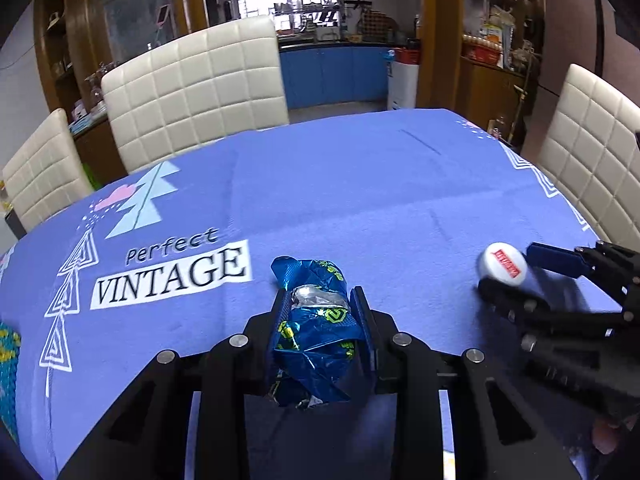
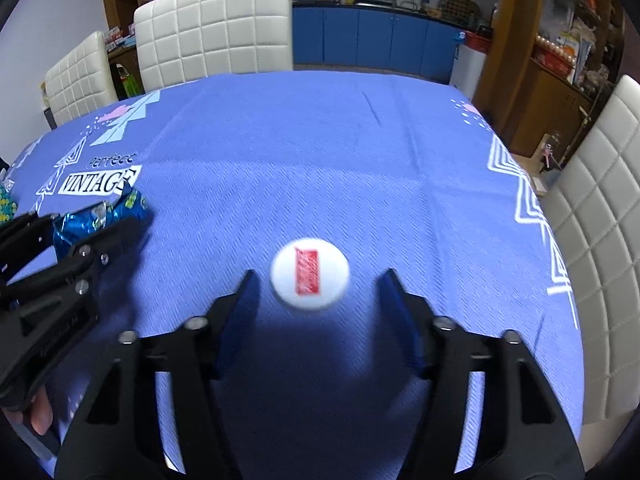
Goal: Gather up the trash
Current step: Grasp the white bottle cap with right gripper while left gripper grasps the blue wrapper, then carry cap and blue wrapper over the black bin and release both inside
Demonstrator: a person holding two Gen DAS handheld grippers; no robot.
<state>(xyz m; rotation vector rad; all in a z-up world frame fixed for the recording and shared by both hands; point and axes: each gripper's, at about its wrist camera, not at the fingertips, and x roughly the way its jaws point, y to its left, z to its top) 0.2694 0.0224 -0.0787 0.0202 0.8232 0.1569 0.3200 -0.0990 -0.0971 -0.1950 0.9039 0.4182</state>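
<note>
White and round, the bottle cap (image 2: 309, 279) lay centred just ahead of my right gripper (image 2: 316, 280), jaws wide, while my left gripper (image 1: 322, 300) clamped the blue wrapper (image 1: 316, 332).

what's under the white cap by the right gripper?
Only the blue tablecloth shows around the white cap, which lies between the open fingers of the right hand-held gripper. The cap covers whatever is directly beneath it.

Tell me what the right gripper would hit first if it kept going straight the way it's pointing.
Probably the white cap with the red label. It sits between the open fingers of the right gripper, just ahead, on the blue tablecloth. Past it only bare cloth shows; depth is uncertain.
</note>
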